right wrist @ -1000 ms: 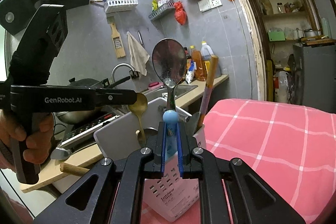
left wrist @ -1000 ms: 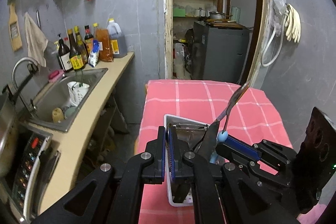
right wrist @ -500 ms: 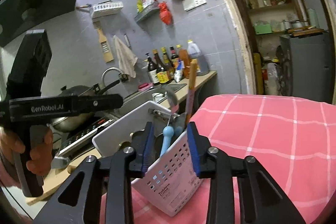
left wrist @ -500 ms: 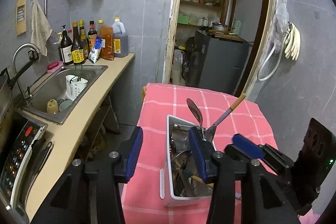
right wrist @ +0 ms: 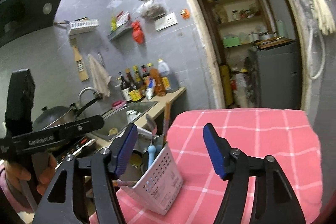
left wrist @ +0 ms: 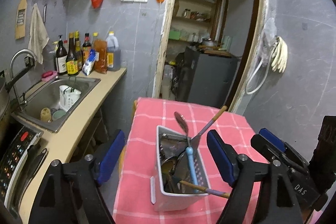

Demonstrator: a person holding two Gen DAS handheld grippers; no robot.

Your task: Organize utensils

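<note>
Now that both jaws have just been opening, nothing held, the blue-handled spoon (left wrist: 190,157) stands in the white caddy (left wrist: 168,201) near the tabletop's (left wrist: 220,119) corner; that placement looks done.

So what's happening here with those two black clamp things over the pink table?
A person holds a gripper in each hand over a white perforated plastic utensil caddy on the pink checked tablecloth. The left gripper and right gripper have both just been opening, and neither holds anything. The blue-handled metal spoon stands in the caddy with other utensils.
</note>
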